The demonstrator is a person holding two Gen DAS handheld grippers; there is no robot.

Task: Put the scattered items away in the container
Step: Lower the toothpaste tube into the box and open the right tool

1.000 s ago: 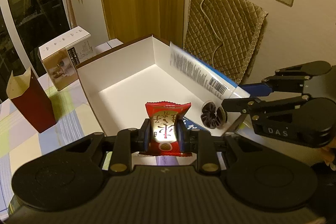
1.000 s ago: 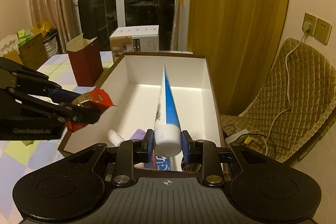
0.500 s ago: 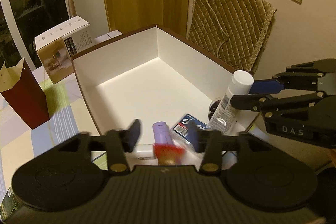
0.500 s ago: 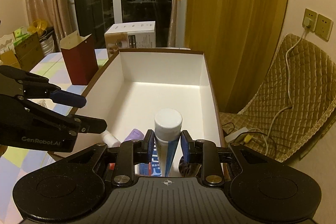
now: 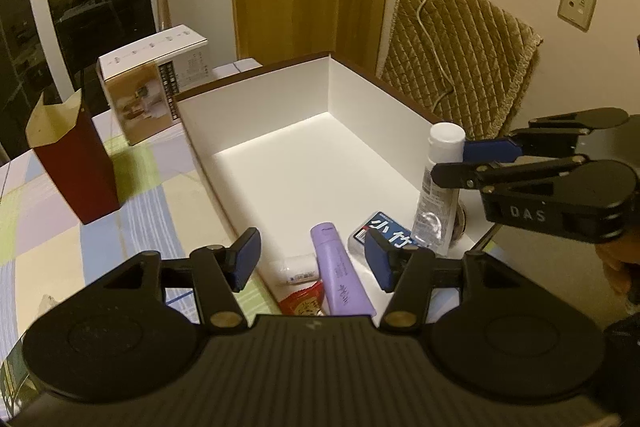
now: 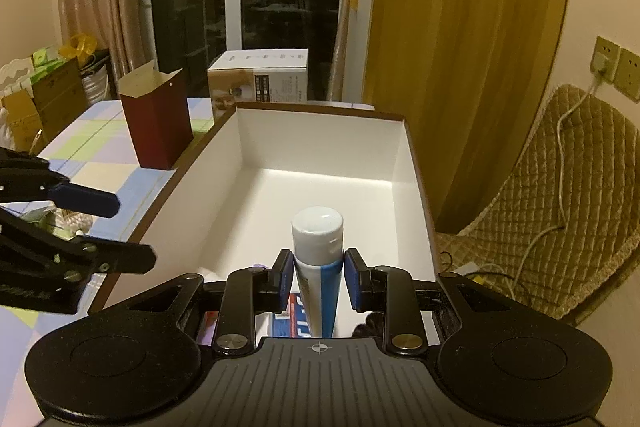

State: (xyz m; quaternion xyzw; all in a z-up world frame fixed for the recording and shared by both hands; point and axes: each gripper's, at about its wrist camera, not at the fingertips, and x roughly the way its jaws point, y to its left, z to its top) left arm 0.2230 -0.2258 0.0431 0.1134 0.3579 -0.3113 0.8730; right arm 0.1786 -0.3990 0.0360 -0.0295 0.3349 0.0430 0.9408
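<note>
Items in your white box (image 5: pixel 256 115)

Your upright white-capped tube (image 5: pixel 438 187) stands beside the blue packet (image 5: pixel 378 231); purple tube (image 5: pixel 340 273) and red sachet (image 5: pixel 303 303) lie flat.

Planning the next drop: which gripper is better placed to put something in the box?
Right gripper: it is shut on the tube over the white box. Left gripper is open, holding nothing.

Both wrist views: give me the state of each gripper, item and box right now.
Left gripper: open, holding nothing.
Right gripper: shut on white-capped tube, cap up.
White box: open-topped.
Purple tube: lying in the box.
Red packet: lying in the box.
Blue pack: lying in the box.
Red carton: upright, top open.
</note>
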